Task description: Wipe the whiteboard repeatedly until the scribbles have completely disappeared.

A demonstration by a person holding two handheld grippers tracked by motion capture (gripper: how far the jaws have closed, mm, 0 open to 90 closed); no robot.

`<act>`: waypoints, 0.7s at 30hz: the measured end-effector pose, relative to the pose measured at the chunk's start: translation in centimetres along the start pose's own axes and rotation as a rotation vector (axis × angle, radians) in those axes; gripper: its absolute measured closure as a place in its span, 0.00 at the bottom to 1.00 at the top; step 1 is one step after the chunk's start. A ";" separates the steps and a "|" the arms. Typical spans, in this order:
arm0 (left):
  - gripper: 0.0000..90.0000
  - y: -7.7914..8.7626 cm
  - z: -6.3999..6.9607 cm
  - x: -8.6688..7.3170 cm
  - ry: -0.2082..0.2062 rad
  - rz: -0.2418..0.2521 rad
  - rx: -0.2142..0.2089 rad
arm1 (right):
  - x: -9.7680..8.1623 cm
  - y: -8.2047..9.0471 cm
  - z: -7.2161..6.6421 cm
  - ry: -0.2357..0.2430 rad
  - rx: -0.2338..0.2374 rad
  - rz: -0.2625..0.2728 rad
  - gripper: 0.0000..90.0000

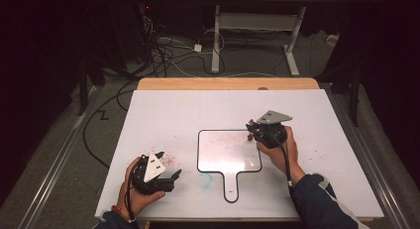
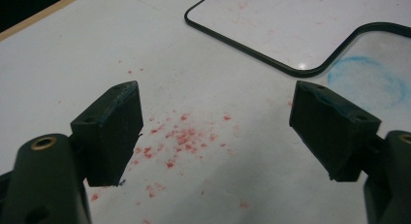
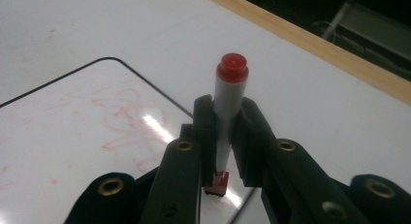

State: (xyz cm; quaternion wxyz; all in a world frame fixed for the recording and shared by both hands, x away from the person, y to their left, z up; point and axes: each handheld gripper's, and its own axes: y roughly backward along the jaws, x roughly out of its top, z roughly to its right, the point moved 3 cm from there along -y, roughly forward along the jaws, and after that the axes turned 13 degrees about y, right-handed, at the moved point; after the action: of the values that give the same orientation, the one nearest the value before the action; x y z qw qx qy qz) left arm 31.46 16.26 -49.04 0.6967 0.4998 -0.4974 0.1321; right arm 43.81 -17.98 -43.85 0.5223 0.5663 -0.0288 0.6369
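A small whiteboard (image 1: pixel 228 154) with a black rim and a handle lies mid-table, faint red scribbles on it (image 3: pixel 126 117). My right gripper (image 1: pixel 255 131) hovers at the board's upper right corner, shut on a red marker (image 3: pixel 228 107) that stands upright between the jaws, its red end up and its tip down by the board. At the near left, my left gripper (image 1: pixel 171 182) rests open over the table, nothing between its jaws (image 2: pixel 218 132). Red specks (image 2: pixel 179 136) dot the table under it.
A white sheet (image 1: pixel 317 130) covers the table, with a wooden edge (image 1: pixel 228 84) at the far side. A blue smudge (image 1: pixel 204 179) marks the sheet left of the board's handle. Cables and a desk frame (image 1: pixel 257 35) lie on the floor beyond.
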 end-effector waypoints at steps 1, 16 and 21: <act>0.21 0.0 0.0 0.0 -0.001 0.000 0.001 | -0.2 0.2 0.4 -0.012 -0.003 -0.006 0.90; 0.21 0.1 0.0 0.1 -0.005 0.005 -0.007 | -0.3 0.5 -0.3 -0.006 0.001 0.009 0.90; 0.21 0.1 0.2 0.1 -0.010 0.003 -0.009 | 0.5 -0.1 -2.0 -0.060 0.111 0.071 0.90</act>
State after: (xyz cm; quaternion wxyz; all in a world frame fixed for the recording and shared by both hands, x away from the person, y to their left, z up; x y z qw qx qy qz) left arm 31.35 16.15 -48.94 0.6963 0.4965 -0.5022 0.1285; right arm 42.59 -16.31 -44.22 0.4662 0.6119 -0.0290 0.6383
